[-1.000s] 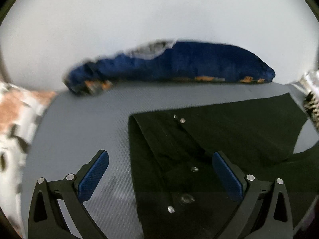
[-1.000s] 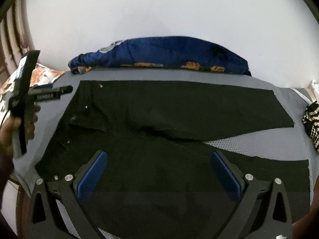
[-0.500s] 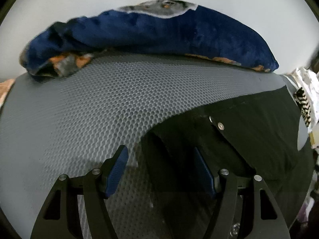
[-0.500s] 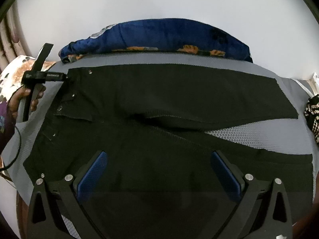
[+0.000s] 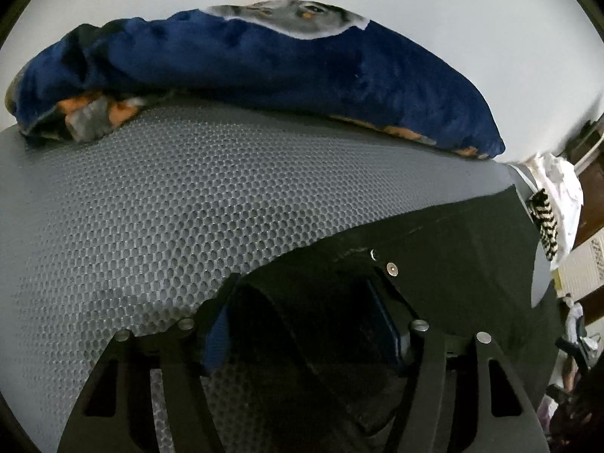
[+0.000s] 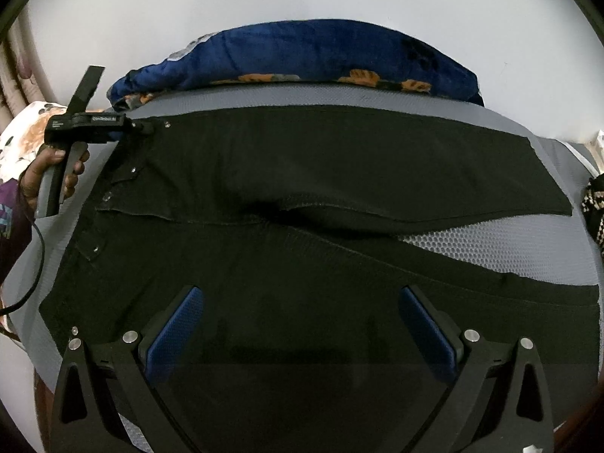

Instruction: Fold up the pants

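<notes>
Black pants (image 6: 321, 173) lie spread on a grey mesh mattress (image 6: 490, 245), waist to the left, two legs running right with a gap between them. My left gripper (image 5: 302, 324) is at the far waist corner; its jaws are closing around a raised fold of the waistband (image 5: 313, 302), near the rivets (image 5: 392, 268). In the right wrist view the left gripper (image 6: 145, 126) touches that same corner. My right gripper (image 6: 302, 328) is open and empty, hovering over the near leg of the pants.
A rolled blue blanket (image 5: 264, 60) with orange patches lies along the far edge against a white wall. A floral pillow (image 6: 26, 139) sits at the left. A black-and-white knitted item (image 6: 594, 207) lies at the right edge of the mattress.
My left gripper moved down and forward to the far waist corner and narrowed its jaws around the waistband fabric. The right gripper stayed open, shifting slightly closer over the pants.
</notes>
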